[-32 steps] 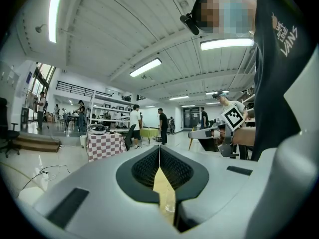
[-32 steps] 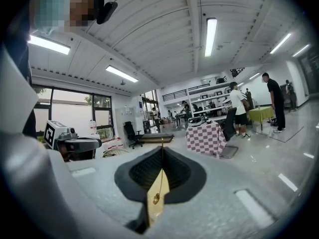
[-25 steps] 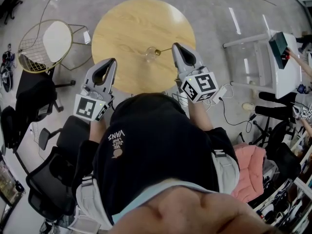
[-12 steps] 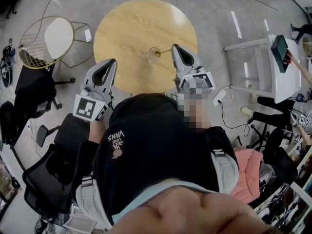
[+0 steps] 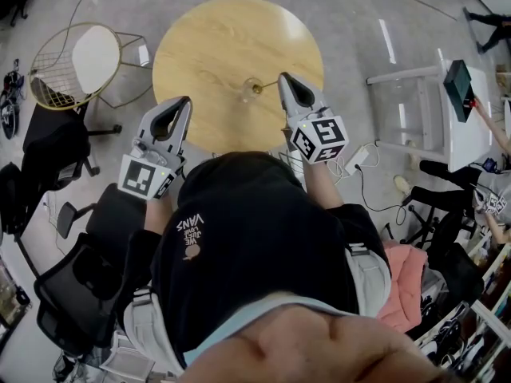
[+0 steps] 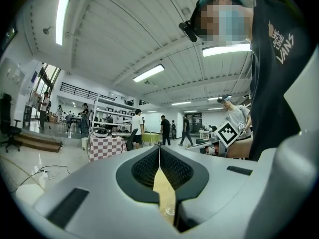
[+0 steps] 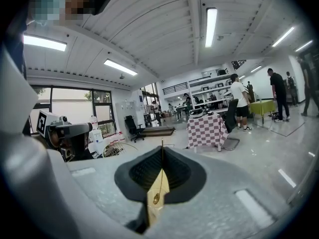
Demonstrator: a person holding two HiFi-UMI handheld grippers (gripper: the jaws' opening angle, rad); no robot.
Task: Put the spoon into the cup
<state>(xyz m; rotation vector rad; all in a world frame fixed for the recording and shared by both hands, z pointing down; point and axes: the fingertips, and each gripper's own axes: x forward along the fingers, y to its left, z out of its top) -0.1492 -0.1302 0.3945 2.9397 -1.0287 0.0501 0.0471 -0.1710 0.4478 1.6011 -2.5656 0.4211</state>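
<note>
1. Round wooden bench (image 5: 207, 46), cup (image 5: 251, 86) near its middle
2. Right hand-held gripper (image 5: 284, 78) clamps spoon (image 5: 269, 84) by the handle; spoon points left, bowl at cup rim
3. Left hand-held gripper (image 5: 185, 100) closed, empty, farther from cup

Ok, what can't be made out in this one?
- Head view: whether the spoon bowl is inside the cup or beside it; both too small.
- Right gripper view: the cup, hidden behind the shut right gripper.
- Left gripper view: the table, a sliver through the shut left gripper.
- Head view: the table's near edge, covered by the person's black shirt.
</note>
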